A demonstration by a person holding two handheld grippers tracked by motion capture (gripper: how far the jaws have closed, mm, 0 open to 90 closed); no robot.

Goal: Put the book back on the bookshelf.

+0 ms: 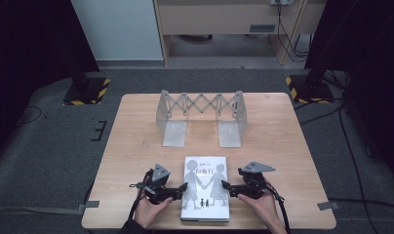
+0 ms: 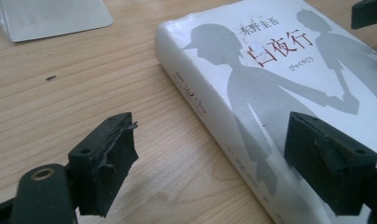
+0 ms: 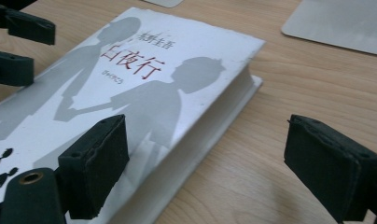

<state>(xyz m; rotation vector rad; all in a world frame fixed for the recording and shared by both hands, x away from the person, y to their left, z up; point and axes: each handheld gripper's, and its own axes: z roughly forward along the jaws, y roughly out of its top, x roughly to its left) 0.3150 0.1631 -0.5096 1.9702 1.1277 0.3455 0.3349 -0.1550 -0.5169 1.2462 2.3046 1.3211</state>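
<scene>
Thick white hardback book (image 1: 205,187) with grey silhouettes lies flat between my grippers, near table edge. Looks stiff, heavy, glossy-slippery; grab long edges. Left gripper (image 1: 181,189) wide open at spine, right gripper (image 1: 226,186) wide open at page edge.

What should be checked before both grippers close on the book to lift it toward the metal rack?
1. Left gripper open, jaws spread at the book's spine side: ok.
2. Right gripper open, jaws spread at the book's page-edge side: ok.
3. Book lying flat, cover up, between the two grippers: ok.
4. Either jaw already under the book's edge: cannot tell.
5. Metal rack standing upright at the far side of the table, apart from the book: ok.
6. Bare tabletop between book and rack: ok.
</scene>
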